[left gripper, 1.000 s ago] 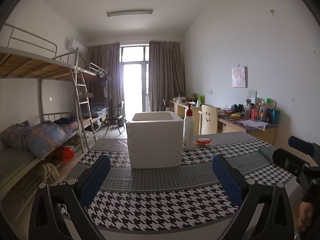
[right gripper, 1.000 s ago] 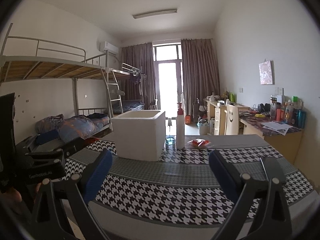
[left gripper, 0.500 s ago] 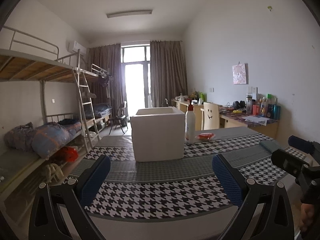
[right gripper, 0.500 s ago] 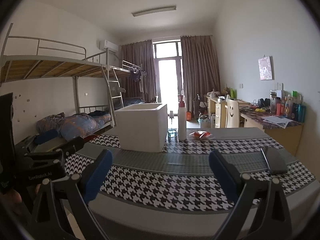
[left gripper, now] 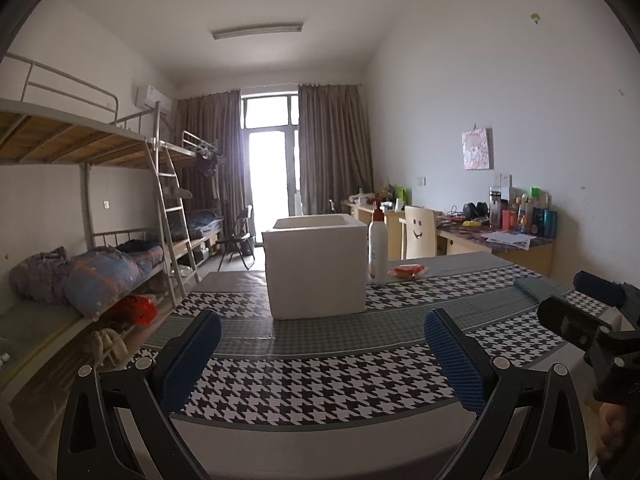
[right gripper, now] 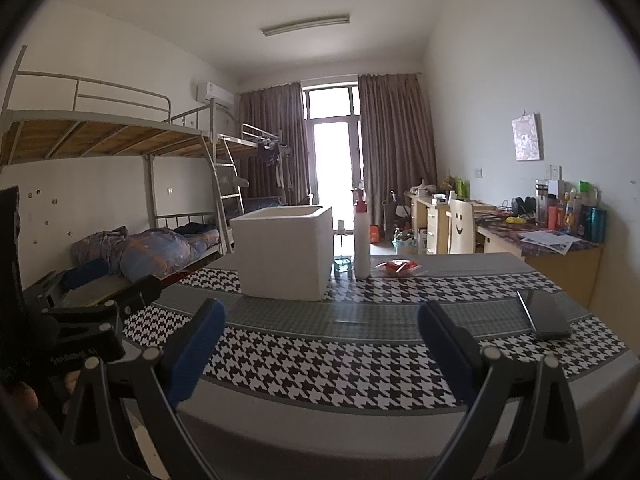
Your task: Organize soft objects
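While you hold both tools low at the near edge of the table [left gripper: 320, 380], your left gripper [left gripper: 320, 360] has its blue pads wide apart with nothing between them, and your right gripper [right gripper: 320, 344] is spread wide and empty too. Far ahead of both grippers, well apart from them, lies a small red and white soft packet [left gripper: 408, 270] on the black-and-white checked cloth. It lies flat, with its long side running left to right across your view. From the left gripper it sits ahead and to the right; from the right gripper it sits ahead and a little to the right [right gripper: 398, 267]. A tall white pump bottle [left gripper: 378, 250] stands upright just to the left of the packet. Left of the bottle stands a big white box [left gripper: 318, 270], open at the top. You cannot see what is inside it. A dark flat phone [right gripper: 546, 314] lies near the right finger of your right gripper, pointing away from you. Past the table you can see a bunk bed [left gripper: 92, 216] on the left and a desk [left gripper: 496, 240] on the right.
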Demonstrator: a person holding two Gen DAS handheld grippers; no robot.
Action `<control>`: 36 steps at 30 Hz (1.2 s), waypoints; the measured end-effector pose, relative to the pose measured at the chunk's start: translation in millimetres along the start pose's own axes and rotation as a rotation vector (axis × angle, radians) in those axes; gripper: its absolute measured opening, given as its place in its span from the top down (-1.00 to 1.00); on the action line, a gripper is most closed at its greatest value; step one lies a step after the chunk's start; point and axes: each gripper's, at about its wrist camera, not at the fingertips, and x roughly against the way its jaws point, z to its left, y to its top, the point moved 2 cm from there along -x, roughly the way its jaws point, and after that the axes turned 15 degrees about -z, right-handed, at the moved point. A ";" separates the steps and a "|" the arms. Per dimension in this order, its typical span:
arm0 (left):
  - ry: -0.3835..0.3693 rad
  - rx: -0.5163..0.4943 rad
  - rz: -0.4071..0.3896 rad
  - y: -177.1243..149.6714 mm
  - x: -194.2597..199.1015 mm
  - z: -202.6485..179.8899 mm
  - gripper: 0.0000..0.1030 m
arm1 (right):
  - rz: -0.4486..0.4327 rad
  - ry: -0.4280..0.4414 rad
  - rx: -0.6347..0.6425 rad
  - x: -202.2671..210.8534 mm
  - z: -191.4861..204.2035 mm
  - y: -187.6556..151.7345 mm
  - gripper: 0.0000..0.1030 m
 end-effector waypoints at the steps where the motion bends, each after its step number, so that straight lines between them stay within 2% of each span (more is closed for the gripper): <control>1: 0.000 0.000 0.000 -0.2 1.1 0.6 -0.98 | 0.000 -0.001 0.001 0.9 0.4 -0.6 -0.92; 8: 0.018 0.000 -0.005 -0.4 5.1 6.7 -0.98 | -0.002 -0.007 0.004 4.1 4.0 -1.0 -0.92; 36: 0.000 -0.006 0.018 -3.0 2.3 5.0 -0.98 | 0.014 -0.004 0.006 3.0 2.5 -2.9 -0.92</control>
